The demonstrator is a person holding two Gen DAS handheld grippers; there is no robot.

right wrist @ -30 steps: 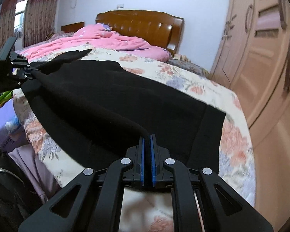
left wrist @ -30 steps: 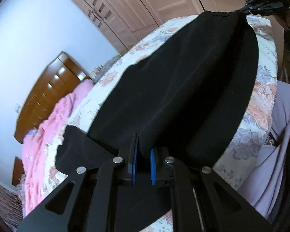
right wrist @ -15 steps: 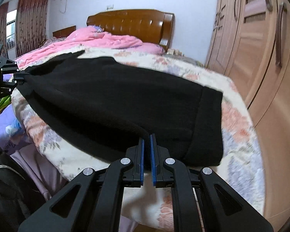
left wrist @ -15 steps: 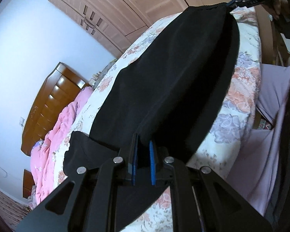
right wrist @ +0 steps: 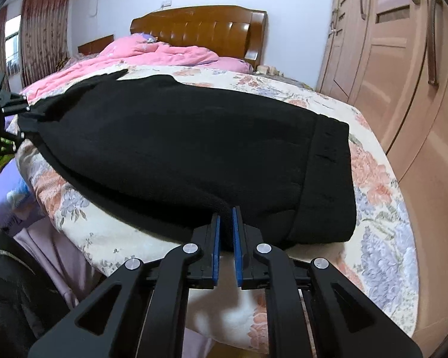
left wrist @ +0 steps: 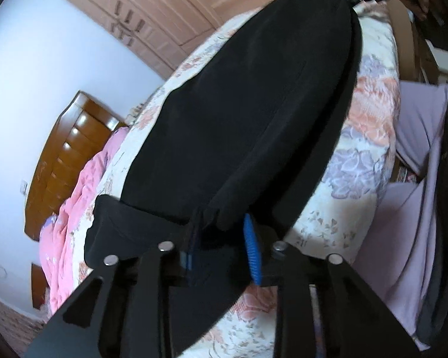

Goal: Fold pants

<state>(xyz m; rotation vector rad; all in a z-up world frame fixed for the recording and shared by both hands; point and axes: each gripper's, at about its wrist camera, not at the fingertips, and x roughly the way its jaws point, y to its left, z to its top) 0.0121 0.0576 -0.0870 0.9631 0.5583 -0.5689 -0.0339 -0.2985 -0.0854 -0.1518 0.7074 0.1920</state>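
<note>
Pants (right wrist: 194, 155) lie folded across the bed (right wrist: 382, 238), mid-frame; left tongs (left wrist: 224, 238) have just been opening, fabric loose between them, right tongs (right wrist: 226, 223) clenched on the edge, which could drag the fold askew

Black pants (right wrist: 194, 149) are being seen as plain, unpatterned cloth. Cream bedspread (right wrist: 379, 238) is being marked by peach and lilac flowers. Pink quilt (right wrist: 152, 56) is being noted as plain, though faint specks may be printed on it; the view is blurred. Headboard (right wrist: 200, 26) is being shown in glossy orange-brown wood. Wardrobe (right wrist: 403, 59) is being recorded as pale pinkish-tan. Curtains (right wrist: 44, 35) are being seen in reddish-brown, patterned. Gripper pads (right wrist: 215, 250) are being shown blue on black frames.
</note>
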